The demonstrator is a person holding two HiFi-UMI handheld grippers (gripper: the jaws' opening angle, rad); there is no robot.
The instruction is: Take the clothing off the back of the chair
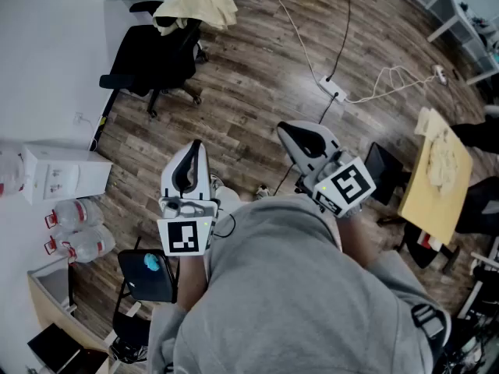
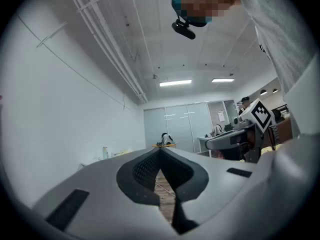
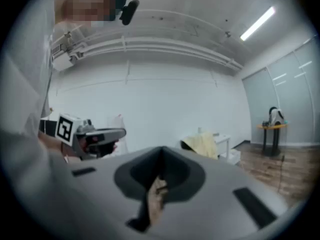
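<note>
Up ahead on chair (image 1: 148, 65): clothing (image 1: 199, 2), far frm L tool (image 1: 194, 146), R tool (image 1: 288, 129); jaws together.

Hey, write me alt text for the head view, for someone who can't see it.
A person in a grey sweatshirt holds a left gripper and a right gripper out over a wooden floor, both empty. Ahead at upper left, a pale yellow garment lies draped over the back of a black office chair.

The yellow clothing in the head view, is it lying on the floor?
No, the yellow clothing hangs draped over the back of the black chair.
</note>
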